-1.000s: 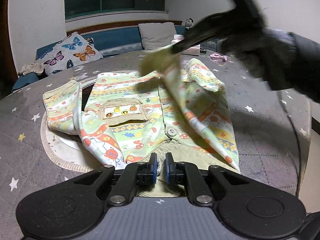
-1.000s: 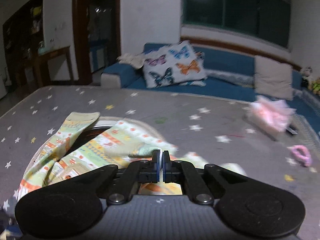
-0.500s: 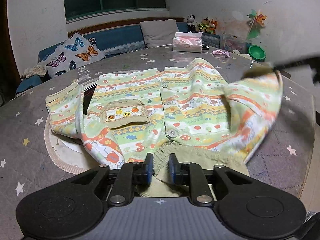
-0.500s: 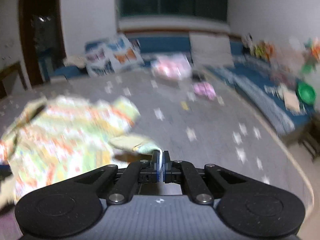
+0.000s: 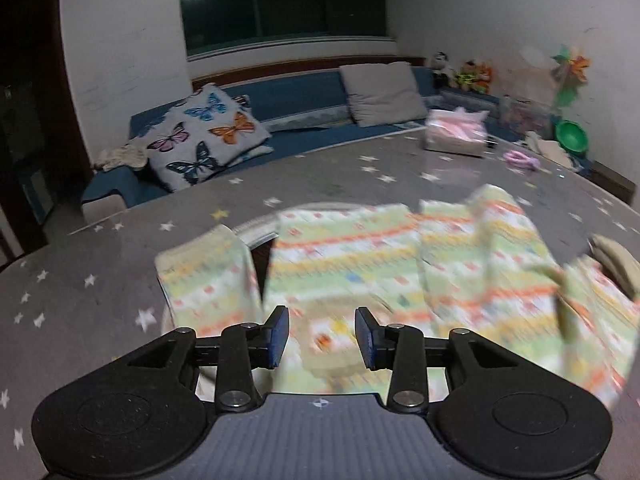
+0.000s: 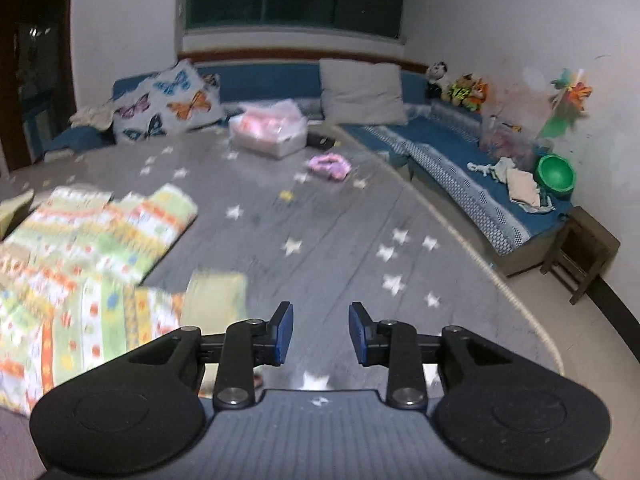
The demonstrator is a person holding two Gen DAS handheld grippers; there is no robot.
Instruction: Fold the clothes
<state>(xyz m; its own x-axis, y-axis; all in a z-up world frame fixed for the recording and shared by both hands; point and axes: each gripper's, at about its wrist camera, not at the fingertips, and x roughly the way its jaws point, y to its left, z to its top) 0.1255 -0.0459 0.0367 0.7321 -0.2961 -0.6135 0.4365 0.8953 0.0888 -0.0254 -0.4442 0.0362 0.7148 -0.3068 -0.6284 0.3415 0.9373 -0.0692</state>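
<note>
A small green, yellow and orange patterned cardigan (image 5: 380,264) lies spread on the grey star-printed tablecloth (image 5: 100,280), blurred by motion. My left gripper (image 5: 322,336) hovers above its lower front, jaws opening, with nothing pinched between the blue pads. In the right wrist view the same cardigan (image 6: 92,240) lies at the left, one sleeve with its beige cuff (image 6: 216,296) stretched out toward my right gripper (image 6: 320,334). That gripper's jaws are opening over bare cloth, with nothing between them.
A tissue box (image 6: 272,132) and a pink hair tie (image 6: 330,166) lie at the far side of the round table, whose edge (image 6: 516,300) curves at right. Behind run a blue bench with a butterfly pillow (image 5: 204,136), and a green bowl (image 6: 556,172).
Both grippers went from shut to parted and let go of the cardigan. The right one carried the sleeve out to the right and dropped it; the left one rose and moved forward over the garment.
</note>
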